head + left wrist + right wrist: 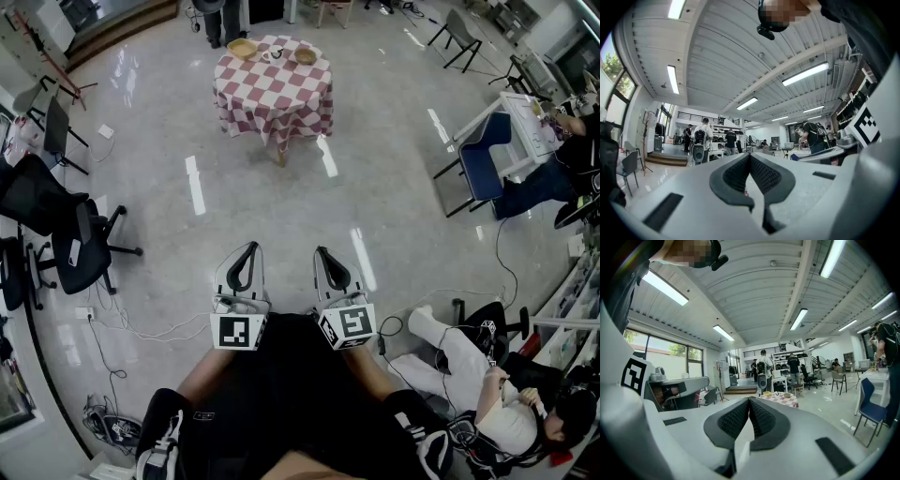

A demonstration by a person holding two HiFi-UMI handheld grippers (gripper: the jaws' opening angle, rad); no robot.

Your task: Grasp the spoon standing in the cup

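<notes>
A small round table [272, 94] with a red-and-white checked cloth stands far ahead on the shiny floor. On its far side sit a white cup [273, 54] and two tan bowls [242, 48] [306, 56]. The spoon is too small to make out. My left gripper [251, 247] and right gripper [322, 251] are held side by side close to my body, both shut and empty, far from the table. In the right gripper view the table [783, 401] shows just beyond my shut right gripper [749, 399]. The left gripper [749, 154] hides it in the left gripper view.
Black office chairs [80, 248] stand at the left, with cables on the floor near them. A blue chair [487, 164] and a white desk are at the right. A person [478, 375] sits on the floor at lower right. Someone stands behind the table [220, 19].
</notes>
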